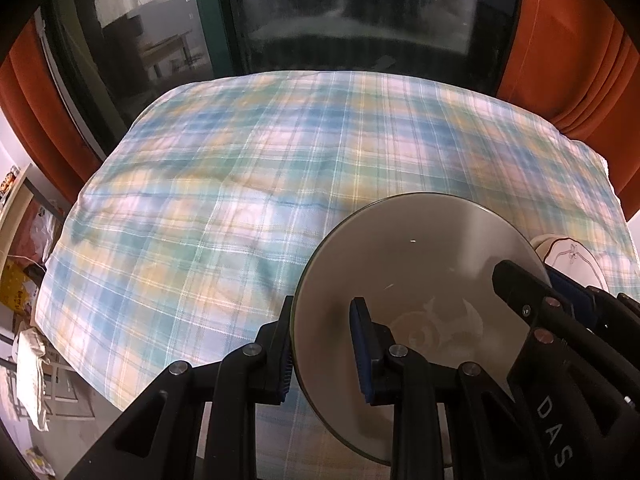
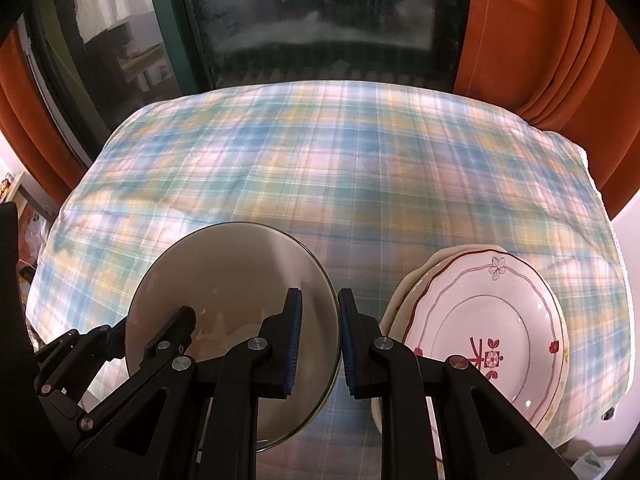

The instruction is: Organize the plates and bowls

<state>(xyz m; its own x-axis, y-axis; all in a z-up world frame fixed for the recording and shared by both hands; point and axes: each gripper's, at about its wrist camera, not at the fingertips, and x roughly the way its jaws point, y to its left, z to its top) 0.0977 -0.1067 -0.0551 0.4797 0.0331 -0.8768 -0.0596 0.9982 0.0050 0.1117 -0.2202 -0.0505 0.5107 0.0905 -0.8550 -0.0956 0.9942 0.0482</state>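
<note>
Both grippers' fingers clamp one plain grey round glazed bowl (image 1: 420,264) by opposite sides of its rim.

Left gripper (image 1: 326,344) pinches the bowl's left rim between its blue pads; right gripper (image 2: 320,344) pinches the right rim. The bowl is carried above the near part of a blue, green and yellow plaid tablecloth (image 2: 320,168), tilted, its hollow facing the cameras. Just right of it lies a stack of white scalloped plates with red floral trim (image 2: 492,336).

Bare plaid tablecloth (image 2: 320,168) ahead, stacked plates (image 2: 492,332) blocking near right, window (image 2: 320,12) behind.
</note>
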